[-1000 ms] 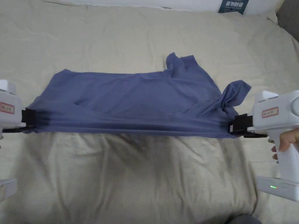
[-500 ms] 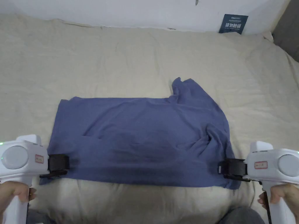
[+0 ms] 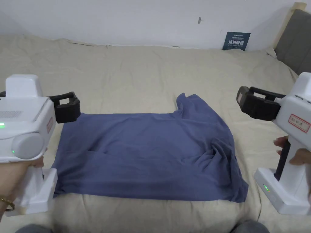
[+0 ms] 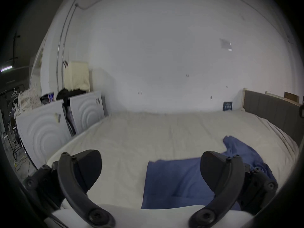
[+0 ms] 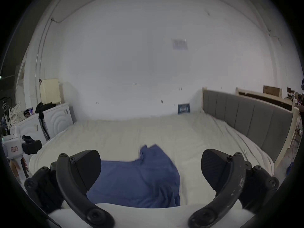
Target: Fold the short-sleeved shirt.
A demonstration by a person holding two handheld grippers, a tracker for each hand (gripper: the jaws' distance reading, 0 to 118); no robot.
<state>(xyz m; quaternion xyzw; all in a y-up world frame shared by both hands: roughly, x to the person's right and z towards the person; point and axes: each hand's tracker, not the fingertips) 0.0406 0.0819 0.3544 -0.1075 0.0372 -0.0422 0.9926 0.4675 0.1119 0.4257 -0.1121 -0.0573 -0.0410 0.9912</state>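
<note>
On the left edge of the head view, left tool (image 3: 67, 106) is held above the bed (image 3: 136, 69), w/ black padded jaws apart and nothing between them; white moulded-plastic body, green indicator lit. Its own view confirms: left tool (image 4: 150, 169) jaws spread wide, curved black arms, empty gap.

Centre: short-sleeved shirt (image 3: 145, 154), blue soft knit, lies folded on the bed in a roughly rectangular slab. Left and near edges fairly straight; far right corner rises to a peaked flap; right side bunched w/ creases, near right corner trails to a point. Bedcover is beige, matte, lightly wrinkled. The shirt (image 4: 181, 182) sits below and right of the left tool's jaws; in the right gripper view the shirt (image 5: 136, 180) lies low centre.

Right: right tool (image 3: 252, 104) held above the bed beside the shirt, not touching it. Own view: right tool (image 5: 150, 167) jaws wide apart, ribbed pads, holding nothing. Grey padded headboard (image 5: 246, 124) w/ vertical panels at far right.
</note>
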